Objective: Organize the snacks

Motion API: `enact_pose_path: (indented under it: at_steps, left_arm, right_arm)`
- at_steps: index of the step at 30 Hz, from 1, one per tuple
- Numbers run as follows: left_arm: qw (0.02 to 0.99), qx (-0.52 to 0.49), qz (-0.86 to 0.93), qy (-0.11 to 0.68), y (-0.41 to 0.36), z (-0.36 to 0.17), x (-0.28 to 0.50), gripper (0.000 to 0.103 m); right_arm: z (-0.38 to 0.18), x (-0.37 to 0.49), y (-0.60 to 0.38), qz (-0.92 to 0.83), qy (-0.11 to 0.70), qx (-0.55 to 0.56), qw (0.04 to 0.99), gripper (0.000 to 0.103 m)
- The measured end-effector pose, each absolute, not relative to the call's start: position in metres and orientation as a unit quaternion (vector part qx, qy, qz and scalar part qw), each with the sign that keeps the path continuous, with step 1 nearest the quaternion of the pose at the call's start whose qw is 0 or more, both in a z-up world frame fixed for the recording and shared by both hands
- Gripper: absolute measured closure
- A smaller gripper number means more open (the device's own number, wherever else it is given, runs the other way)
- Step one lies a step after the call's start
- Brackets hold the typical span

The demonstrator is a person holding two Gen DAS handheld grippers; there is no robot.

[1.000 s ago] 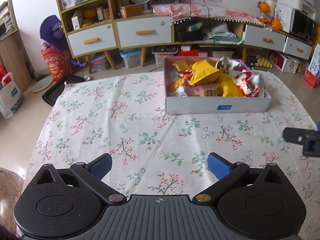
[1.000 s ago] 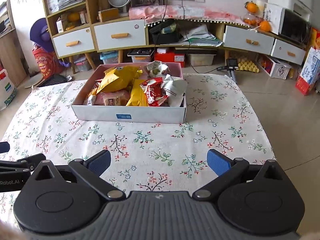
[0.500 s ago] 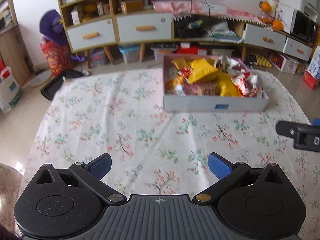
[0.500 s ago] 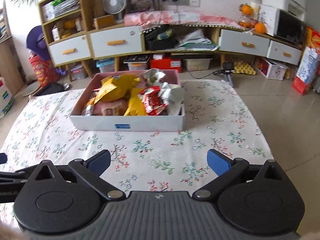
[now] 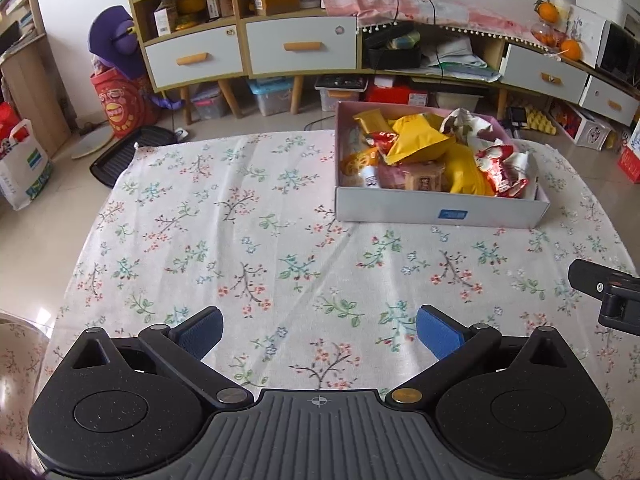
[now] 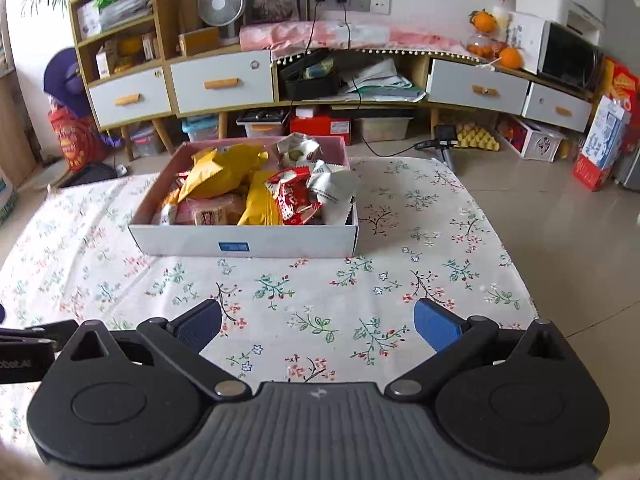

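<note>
Black left tool (image 5: 318, 328), blue pads (image 5: 438, 330), ribbed grey base

Left gripper (image 5: 318, 330): jaws spread wide, nothing between the blue pads. Right gripper (image 6: 318, 326): jaws likewise wide apart, empty, beside the left.

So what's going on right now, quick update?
Left gripper open, empty, above the tablecloth. Right gripper open, empty too. Snacks all piled in the box, none loose on the cloth. Nothing in the way.
</note>
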State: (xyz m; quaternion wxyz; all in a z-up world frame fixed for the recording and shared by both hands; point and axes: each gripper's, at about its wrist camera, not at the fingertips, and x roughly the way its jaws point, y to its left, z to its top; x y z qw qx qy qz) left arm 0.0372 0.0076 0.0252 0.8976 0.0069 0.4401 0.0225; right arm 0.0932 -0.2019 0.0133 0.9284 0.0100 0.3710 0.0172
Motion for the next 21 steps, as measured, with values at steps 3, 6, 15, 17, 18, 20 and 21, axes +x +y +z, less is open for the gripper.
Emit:
enact_pose_path:
  at_steps: [3, 6, 15, 17, 18, 20, 21]
  left_arm:
    - [0.898, 0.003, 0.019, 0.440, 0.003, 0.027, 0.037, 0.000]
    - [0.898, 0.005, 0.023, 0.438, -0.001, 0.028, 0.037, 0.000]
    - [0.901, 0.002, 0.031, 0.432, -0.005, 0.035, 0.037, 0.000]
    - [0.902, 0.003, 0.033, 0.430, -0.006, 0.036, 0.036, 0.000]
    - [0.902, 0.004, 0.035, 0.429, -0.008, 0.036, 0.036, 0.000]
    - [0.903, 0.004, 0.035, 0.428, -0.009, 0.037, 0.035, 0.000]
    - [0.902, 0.002, 0.033, 0.430, -0.008, 0.037, 0.034, 0.000]
  right_arm:
    - [0.014, 0.092, -0.207, 0.019, 0.368, 0.024, 0.929, 0.000]
    - [0.015, 0.092, -0.211, 0.014, 0.365, 0.037, 0.930, 0.000]
    - [0.020, 0.084, -0.221, 0.014, 0.338, 0.037, 0.940, 0.000]
    - [0.021, 0.083, -0.221, 0.020, 0.335, 0.034, 0.942, 0.000]
    - [0.021, 0.081, -0.221, 0.022, 0.331, 0.030, 0.943, 0.000]
    - [0.022, 0.081, -0.220, 0.024, 0.329, 0.024, 0.944, 0.000]
    - [0.021, 0.081, -0.221, 0.026, 0.330, 0.026, 0.943, 0.000]
